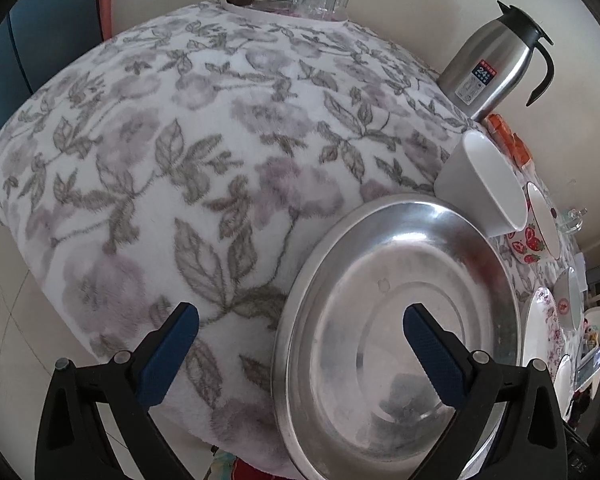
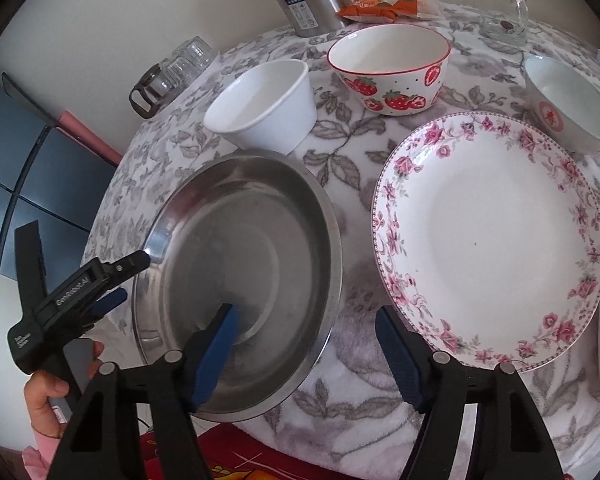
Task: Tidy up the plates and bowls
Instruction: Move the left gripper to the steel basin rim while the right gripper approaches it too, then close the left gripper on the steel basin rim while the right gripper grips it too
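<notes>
Two grippers hover over the steel pan (image 2: 236,280), which sits at the near-left edge of the cloth (image 1: 160,140), overhanging it slightly, just in front of the white cup (image 2: 264,108) and beside the flowered plate (image 2: 488,240). The left gripper (image 1: 300,344) is spread wide and holds nothing — one finger is over the cloth, the other over the pan's floor; from the right view its tip seems close to the pan's far-left rim, though I cannot tell whether it touches. The right gripper (image 2: 306,344) is also wide open and empty, one finger above the pan's near wall, the other over the cloth between pan and plate. The pan looks thin, stiff and light, but polished and slippery; the flat lip of the rim is the likely place to pinch, wall between the pads, gripped firmly so it does not swing. The plate, the strawberry bowl (image 2: 392,68) and the bowl (image 2: 572,104) at far right look ceramic — heavier, chippable, best taken by the rim and set down gently.
</notes>
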{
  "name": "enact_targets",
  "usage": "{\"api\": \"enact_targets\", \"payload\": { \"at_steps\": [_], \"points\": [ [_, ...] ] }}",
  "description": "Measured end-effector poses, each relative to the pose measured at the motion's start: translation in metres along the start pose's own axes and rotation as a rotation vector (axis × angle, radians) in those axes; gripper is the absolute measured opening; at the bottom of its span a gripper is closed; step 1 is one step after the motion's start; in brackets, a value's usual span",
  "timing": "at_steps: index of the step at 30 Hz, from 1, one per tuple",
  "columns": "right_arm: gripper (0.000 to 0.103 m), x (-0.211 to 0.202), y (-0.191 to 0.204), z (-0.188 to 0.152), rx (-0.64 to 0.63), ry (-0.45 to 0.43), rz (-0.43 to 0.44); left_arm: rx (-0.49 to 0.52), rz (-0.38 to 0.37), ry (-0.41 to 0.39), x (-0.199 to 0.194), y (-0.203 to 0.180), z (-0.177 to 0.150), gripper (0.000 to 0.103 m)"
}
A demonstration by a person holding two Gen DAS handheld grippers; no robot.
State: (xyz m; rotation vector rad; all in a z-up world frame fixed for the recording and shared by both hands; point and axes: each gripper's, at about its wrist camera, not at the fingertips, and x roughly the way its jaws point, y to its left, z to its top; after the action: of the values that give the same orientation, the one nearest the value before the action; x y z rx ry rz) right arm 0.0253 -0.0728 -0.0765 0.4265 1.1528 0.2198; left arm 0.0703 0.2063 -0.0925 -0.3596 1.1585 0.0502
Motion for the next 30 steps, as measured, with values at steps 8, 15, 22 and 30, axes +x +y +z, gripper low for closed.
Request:
{"api": "enact_targets", "payload": {
  "at_steps": [8,15,22,30],
  "points": [
    [0.056,0.021,-0.008,-0.002,0.037,0.063,0.018,0.003,0.009,0.04,0.011,-0.001,-0.002,0.084],
    [0.035,0.035,-0.013,-0.002,0.048,0.085,0.027,0.006,0.004,0.061,0.019,-0.003,-0.002,0.073],
    [0.022,0.038,-0.015,-0.003,0.054,0.085,0.014,0.018,0.001,0.053,0.02,-0.005,0.0,0.056],
    [0.02,0.039,-0.01,-0.003,0.024,0.073,-0.008,0.028,0.015,0.051,0.02,-0.006,0.0,0.037]
  ]
}}
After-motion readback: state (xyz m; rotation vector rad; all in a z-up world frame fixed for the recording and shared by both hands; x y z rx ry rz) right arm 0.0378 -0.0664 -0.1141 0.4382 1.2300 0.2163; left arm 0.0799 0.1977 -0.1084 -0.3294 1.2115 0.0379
